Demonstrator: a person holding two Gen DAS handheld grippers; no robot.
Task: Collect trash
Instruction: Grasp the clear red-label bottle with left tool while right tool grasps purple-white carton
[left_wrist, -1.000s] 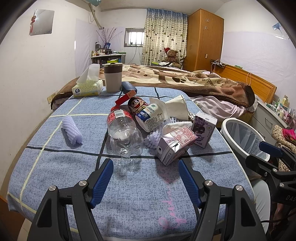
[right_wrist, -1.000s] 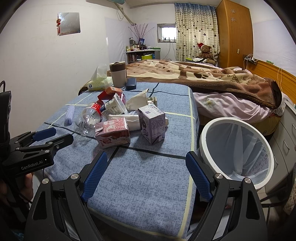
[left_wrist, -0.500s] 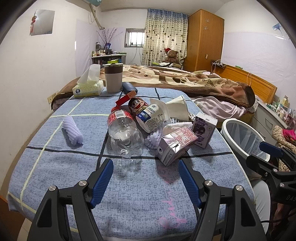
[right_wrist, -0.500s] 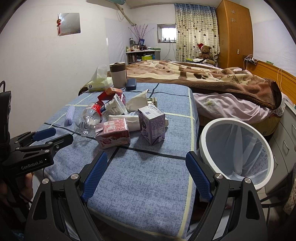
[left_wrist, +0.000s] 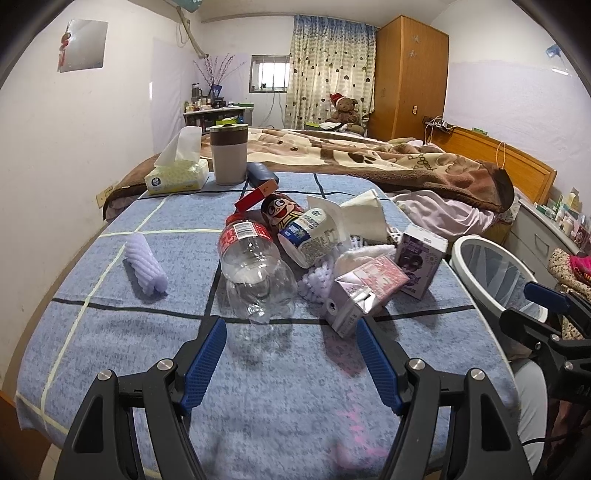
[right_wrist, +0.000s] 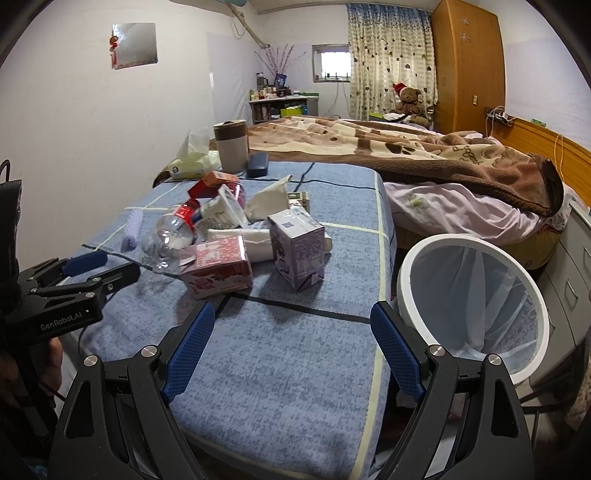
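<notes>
Trash pile sits mid-table on the blue checked cloth (left_wrist: 110, 332). Landmark: clear plastic bottle (left_wrist: 256, 275), red label, lying on its side, crumpled, empty.

- Pink carton (left_wrist: 364, 291): just right of the bottle, tipped over, top flap torn open.
- Purple carton (left_wrist: 421, 260): beyond the pink one, farther right, upright.
- White printed cup (left_wrist: 314, 236): behind the bottle, on its side.
- Lavender ribbed roll (left_wrist: 144, 271): left of the bottle, well apart.
- White-rimmed bin (right_wrist: 476, 306), mesh liner: off the table edge, far right of the bottle.

Left gripper (left_wrist: 291, 350): jaws wide apart, holding nothing, just short of the bottle.
Right gripper (right_wrist: 291, 338): jaws wide apart, holding nothing.
</notes>
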